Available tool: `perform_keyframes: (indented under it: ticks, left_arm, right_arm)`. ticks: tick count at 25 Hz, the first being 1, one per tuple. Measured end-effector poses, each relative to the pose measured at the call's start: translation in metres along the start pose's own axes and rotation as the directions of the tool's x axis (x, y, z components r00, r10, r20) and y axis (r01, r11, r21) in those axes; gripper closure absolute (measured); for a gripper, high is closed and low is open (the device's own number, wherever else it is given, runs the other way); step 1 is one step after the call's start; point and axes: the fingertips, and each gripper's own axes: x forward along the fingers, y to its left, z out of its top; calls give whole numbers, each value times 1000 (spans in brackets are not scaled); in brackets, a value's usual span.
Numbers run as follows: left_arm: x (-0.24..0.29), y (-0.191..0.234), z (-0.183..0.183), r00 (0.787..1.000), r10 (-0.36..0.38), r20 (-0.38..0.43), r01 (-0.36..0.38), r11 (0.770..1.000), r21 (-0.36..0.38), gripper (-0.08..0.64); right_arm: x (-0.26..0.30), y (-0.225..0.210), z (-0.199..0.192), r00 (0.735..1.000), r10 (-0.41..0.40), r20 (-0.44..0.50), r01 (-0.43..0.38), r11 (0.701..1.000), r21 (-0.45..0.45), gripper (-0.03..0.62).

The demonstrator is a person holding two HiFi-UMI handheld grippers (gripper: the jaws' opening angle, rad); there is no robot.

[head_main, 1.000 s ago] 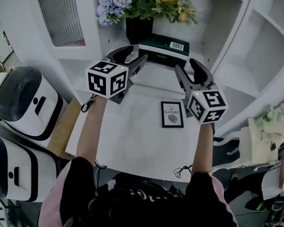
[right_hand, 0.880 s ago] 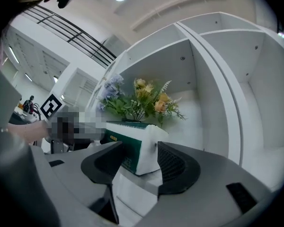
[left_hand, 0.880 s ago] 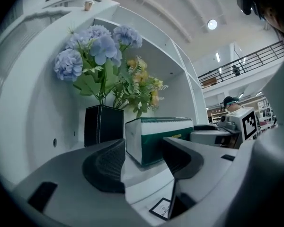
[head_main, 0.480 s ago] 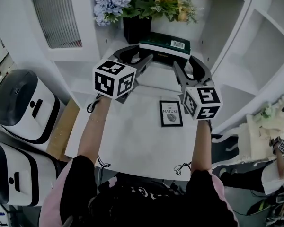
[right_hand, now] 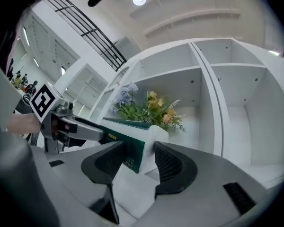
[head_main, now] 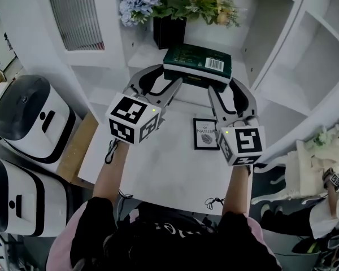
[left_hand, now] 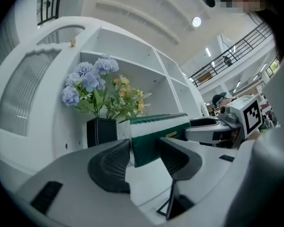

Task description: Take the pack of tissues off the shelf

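Note:
The pack of tissues (head_main: 198, 65) is a dark green block with a white end and a barcode. It hangs crosswise just in front of the shelf (head_main: 141, 55), gripped at both ends. My left gripper (head_main: 170, 75) is shut on its left end, and in the left gripper view both pads press the pack (left_hand: 154, 134). My right gripper (head_main: 221, 84) is shut on the right end, where the pack (right_hand: 132, 148) sits tight between the ribbed pads. Each gripper shows at the far end of the pack in the other's view.
A black vase (head_main: 169, 31) with blue and yellow flowers (head_main: 175, 1) stands on the shelf right behind the pack. A framed picture (head_main: 206, 133) lies flat on the white table (head_main: 158, 168) below the grippers. White shelf compartments (head_main: 305, 61) rise at right; two white-and-black appliances (head_main: 31, 117) stand at left.
Both grippers reached forward onto the ends of the pack and closed on it. The pack now sits nearer to me, off the shelf's surface.

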Motion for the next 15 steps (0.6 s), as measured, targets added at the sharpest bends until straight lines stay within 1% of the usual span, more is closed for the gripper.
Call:
perform_keyframes:
  ticks: [2,8,12,15]
  left_arm:
    - [-15,-9,-1,1000,13,2,-13,1000,9,351]
    - [-60,-35,-12,998,64,-18,-64,998,-4,351]
    - [-86,-56,-31,992,104,-65,-104,995,2,351]
    - [-104,-70,-52,986,127,-112,-130,991,-22,351]
  right_arm:
    - [-12,10,2,1000,15,7,-15,1000,-2,370]
    - [-48,40,-4,997,70,10,-70,997,30,370]
    - [-73,61,-26,992,121,-32,-118,989,86,370]
    - [-87,76,-39,986,160,-46,-154,981,116,370]
